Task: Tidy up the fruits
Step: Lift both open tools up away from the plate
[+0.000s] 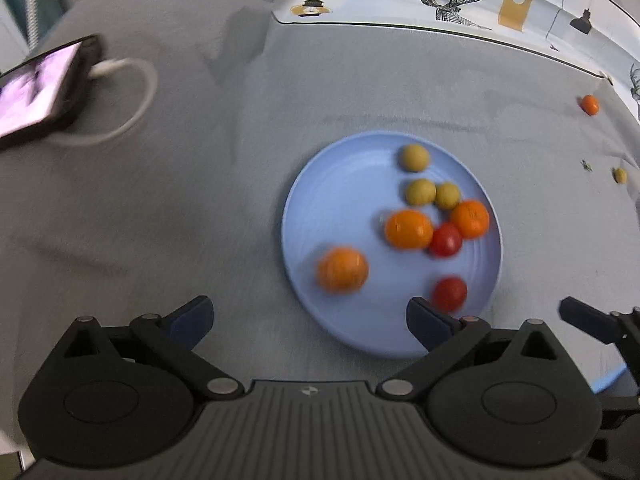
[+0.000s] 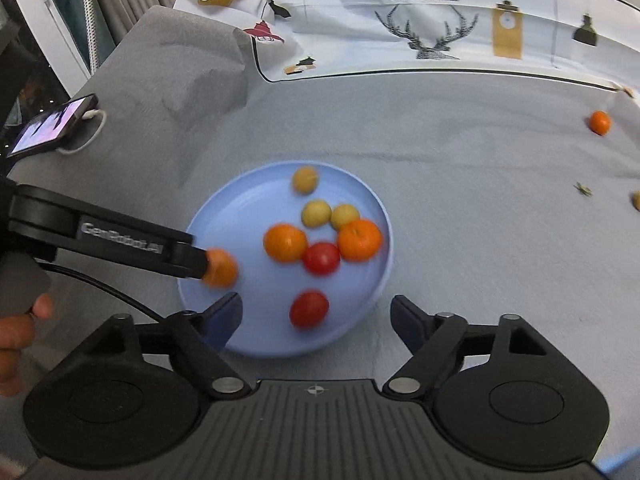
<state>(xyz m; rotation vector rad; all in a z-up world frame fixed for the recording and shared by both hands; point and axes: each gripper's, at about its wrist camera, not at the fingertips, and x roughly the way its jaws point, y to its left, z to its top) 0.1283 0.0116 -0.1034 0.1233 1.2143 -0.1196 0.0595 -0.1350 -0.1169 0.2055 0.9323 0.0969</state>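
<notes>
A light blue plate lies on the grey cloth. It holds three oranges, two red tomatoes and three small yellow-green fruits. My left gripper stands open over the plate's near left edge. A blurred orange lies just beyond its fingertips, untouched by the pads. My right gripper is open over the plate's near rim. A red tomato sits between its fingers, clear of both pads. In the right wrist view one finger of the left gripper reaches in beside that orange.
A loose orange and a small yellow fruit lie on the cloth at far right. A lit phone with a white cable sits far left. A printed cloth runs along the back. A person's hand shows at left.
</notes>
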